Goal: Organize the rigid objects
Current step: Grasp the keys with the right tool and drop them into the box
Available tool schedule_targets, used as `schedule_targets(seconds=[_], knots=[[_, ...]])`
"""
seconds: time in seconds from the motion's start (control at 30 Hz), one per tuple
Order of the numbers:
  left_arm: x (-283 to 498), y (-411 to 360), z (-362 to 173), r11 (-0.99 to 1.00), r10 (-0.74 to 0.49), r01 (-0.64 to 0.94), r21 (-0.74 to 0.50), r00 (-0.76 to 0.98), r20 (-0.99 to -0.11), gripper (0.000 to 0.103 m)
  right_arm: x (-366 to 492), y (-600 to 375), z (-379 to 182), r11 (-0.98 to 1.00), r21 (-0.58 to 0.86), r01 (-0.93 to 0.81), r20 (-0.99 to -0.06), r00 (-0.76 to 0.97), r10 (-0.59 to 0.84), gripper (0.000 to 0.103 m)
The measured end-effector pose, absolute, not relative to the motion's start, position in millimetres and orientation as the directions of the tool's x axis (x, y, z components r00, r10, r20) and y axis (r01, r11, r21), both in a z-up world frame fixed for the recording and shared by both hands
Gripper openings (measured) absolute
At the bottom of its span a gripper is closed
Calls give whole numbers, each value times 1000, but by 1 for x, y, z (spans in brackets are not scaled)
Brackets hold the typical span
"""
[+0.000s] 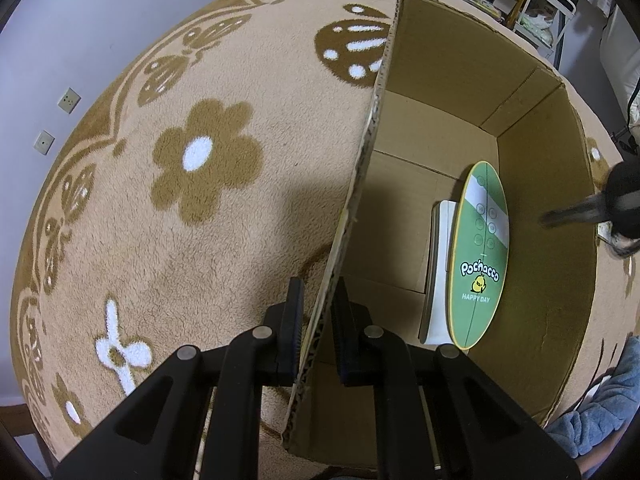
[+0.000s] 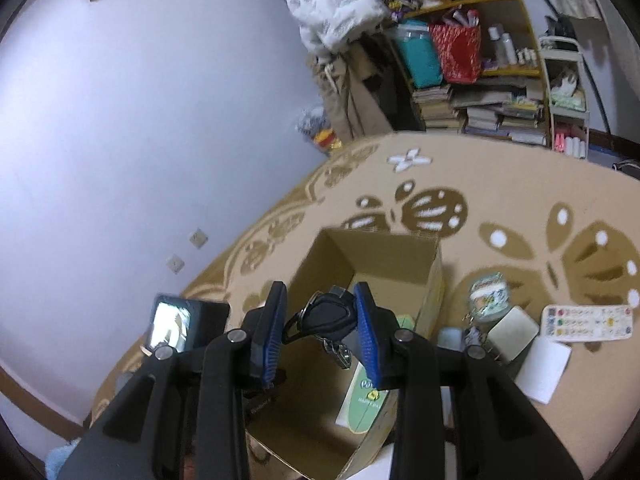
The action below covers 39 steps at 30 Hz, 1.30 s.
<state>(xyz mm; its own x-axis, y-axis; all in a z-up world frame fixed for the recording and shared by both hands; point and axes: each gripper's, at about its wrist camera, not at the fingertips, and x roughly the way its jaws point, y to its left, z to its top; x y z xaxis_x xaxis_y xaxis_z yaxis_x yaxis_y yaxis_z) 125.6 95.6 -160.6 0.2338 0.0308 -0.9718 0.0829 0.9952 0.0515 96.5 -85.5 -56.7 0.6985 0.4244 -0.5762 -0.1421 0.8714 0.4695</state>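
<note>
An open cardboard box (image 1: 460, 80) stands on a beige flowered rug; it also shows in the right wrist view (image 2: 384, 256). My left gripper (image 1: 318, 328) is shut on the box's near left wall. Inside, a green oval Pochacco board (image 1: 482, 256) leans against the right wall beside a white flat object (image 1: 438, 276); the board shows in the right wrist view (image 2: 368, 400). My right gripper (image 2: 320, 328) holds a black car key with a key ring (image 2: 324, 316) above the box opening. The right gripper appears blurred in the left wrist view (image 1: 576, 212).
On the rug right of the box lie a glass jar (image 2: 490, 296), a grey tin (image 2: 512, 332), a white card (image 2: 544, 368) and a sticker sheet (image 2: 586, 322). A phone (image 2: 176, 326) sits left of the box. Cluttered shelves (image 2: 480, 80) stand behind.
</note>
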Motion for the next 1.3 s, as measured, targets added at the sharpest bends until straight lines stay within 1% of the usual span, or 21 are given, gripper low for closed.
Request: schedule_targets(seconds=[0.03, 0.07, 0.1, 0.5, 0.7, 0.87, 0.93, 0.97, 1.0, 1.07, 1.13, 1.17, 1.2, 1.23, 1.27, 1.3], knots=[[126, 95, -161, 995, 31, 83, 52, 234, -972, 12, 100, -79, -68, 875, 464, -138, -603, 674, 427, 36], [126, 96, -161, 995, 31, 84, 52, 234, -972, 12, 100, -79, -68, 875, 464, -138, -603, 674, 427, 36], [125, 95, -160, 995, 32, 85, 53, 234, -972, 12, 101, -74, -77, 881, 453, -134, -626, 656, 421, 36], [125, 96, -161, 995, 30, 86, 51, 231, -973, 13, 110, -69, -110, 924, 372, -84, -714, 611, 343, 37], [125, 96, -161, 995, 28, 84, 48, 230, -973, 13, 110, -70, -112, 927, 370, -70, -722, 606, 334, 37], [125, 97, -161, 996, 21, 77, 40, 229, -973, 13, 105, -72, -104, 929, 362, -75, -707, 627, 326, 37], [125, 97, -161, 996, 24, 79, 43, 227, -974, 14, 104, -73, -100, 935, 346, -70, -712, 629, 311, 38], [125, 97, -161, 996, 24, 79, 43, 227, -974, 14, 103, -74, -99, 938, 341, -67, -714, 630, 304, 46], [125, 97, -161, 996, 24, 80, 43, 227, -974, 14, 102, -76, -99, 940, 335, -60, -717, 631, 296, 57], [125, 97, -161, 996, 23, 79, 42, 227, -974, 14, 99, -81, -96, 947, 318, -43, -711, 650, 268, 62], [125, 97, -161, 996, 27, 79, 46, 227, -973, 14, 97, -85, -91, 959, 280, -49, -705, 668, 240, 65], [125, 97, -161, 996, 27, 80, 47, 228, -973, 14, 97, -86, -90, 962, 268, -49, -705, 671, 231, 71], [125, 97, -161, 996, 29, 80, 48, 228, -973, 14, 97, -89, -88, 965, 257, -42, -704, 677, 217, 80], [125, 97, -161, 996, 29, 80, 49, 227, -973, 14, 97, -92, -87, 966, 255, -31, -698, 686, 206, 86], [125, 97, -161, 995, 29, 81, 49, 228, -973, 14, 96, -97, -86, 966, 258, -17, -691, 696, 197, 95], [125, 97, -161, 995, 30, 82, 50, 228, -973, 14, 96, -101, -85, 965, 261, -7, -686, 702, 191, 99]])
